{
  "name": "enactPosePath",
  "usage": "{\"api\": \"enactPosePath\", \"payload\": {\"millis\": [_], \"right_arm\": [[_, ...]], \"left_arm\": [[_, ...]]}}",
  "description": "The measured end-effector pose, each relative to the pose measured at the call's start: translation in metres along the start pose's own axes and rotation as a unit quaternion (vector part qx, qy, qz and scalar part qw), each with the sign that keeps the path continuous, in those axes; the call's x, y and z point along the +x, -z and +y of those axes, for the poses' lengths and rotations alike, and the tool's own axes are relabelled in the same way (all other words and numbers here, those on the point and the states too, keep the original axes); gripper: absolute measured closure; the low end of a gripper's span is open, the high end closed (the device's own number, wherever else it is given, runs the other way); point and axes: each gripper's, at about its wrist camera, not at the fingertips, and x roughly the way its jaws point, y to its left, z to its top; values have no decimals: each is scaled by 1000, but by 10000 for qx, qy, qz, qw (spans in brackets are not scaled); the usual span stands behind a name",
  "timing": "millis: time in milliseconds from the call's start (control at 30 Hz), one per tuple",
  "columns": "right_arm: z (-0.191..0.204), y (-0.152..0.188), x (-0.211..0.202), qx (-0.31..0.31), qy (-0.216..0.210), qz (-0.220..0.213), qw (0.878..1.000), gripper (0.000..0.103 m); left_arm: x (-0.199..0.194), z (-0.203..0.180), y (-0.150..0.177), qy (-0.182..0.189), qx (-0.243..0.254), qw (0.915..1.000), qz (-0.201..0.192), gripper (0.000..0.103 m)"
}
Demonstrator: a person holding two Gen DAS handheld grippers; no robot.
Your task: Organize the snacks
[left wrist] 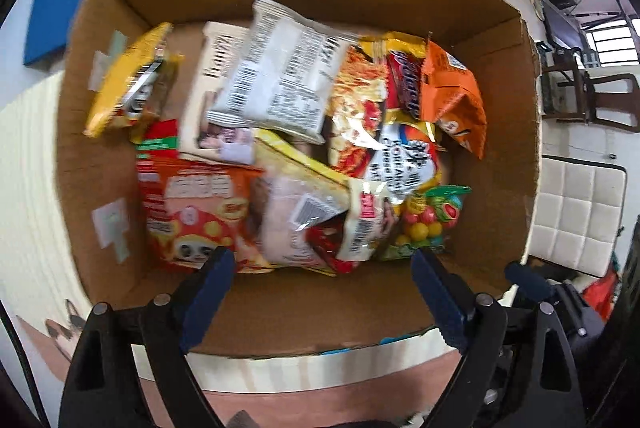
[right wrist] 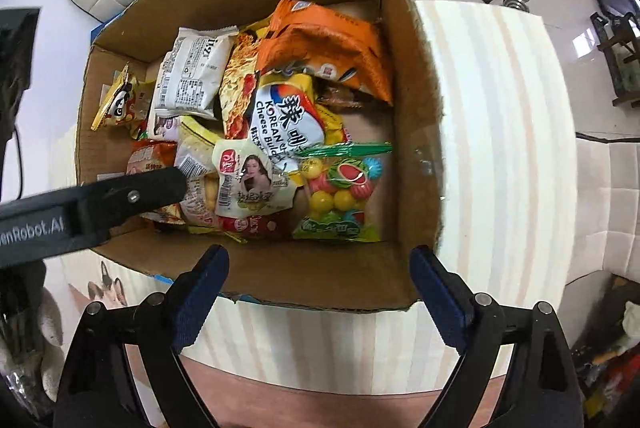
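So the snacks were all heaped in the cardboard box (right wrist: 412, 132) on the bench (right wrist: 492, 132): panda pack (right wrist: 116, 106) leaning at the far left, white wafer pack (right wrist: 192, 72) next, Korean cheese noodle pack (right wrist: 286, 120) mid-pile, orange bag (right wrist: 328, 44) and gumball bag (right wrist: 340, 188) toward the right wall. Left gripper (left wrist: 324, 268) and right gripper (right wrist: 320, 264) both hung over the near edge, jaws wide apart with nothing in them. Probably they were there to drop stuff into the box.
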Motion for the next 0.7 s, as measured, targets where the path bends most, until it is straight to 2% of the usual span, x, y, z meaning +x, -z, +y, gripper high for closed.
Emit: {"api": "enactPosePath", "payload": {"millis": [300,467,700], "right_arm": [[7,4,-15,-122,205,-220,9995,9],[12,15,-34,-257,377,-552,9974,9],[16,52,-68,-356,501,-1120,9918,9]], "left_arm": [[-8,28,20,-72,-305,9992,-238,13],[-26,34,46,-403,-219,9955,-831,13],[-49,30,99,-555,-120,9876,-1460,13]]}}
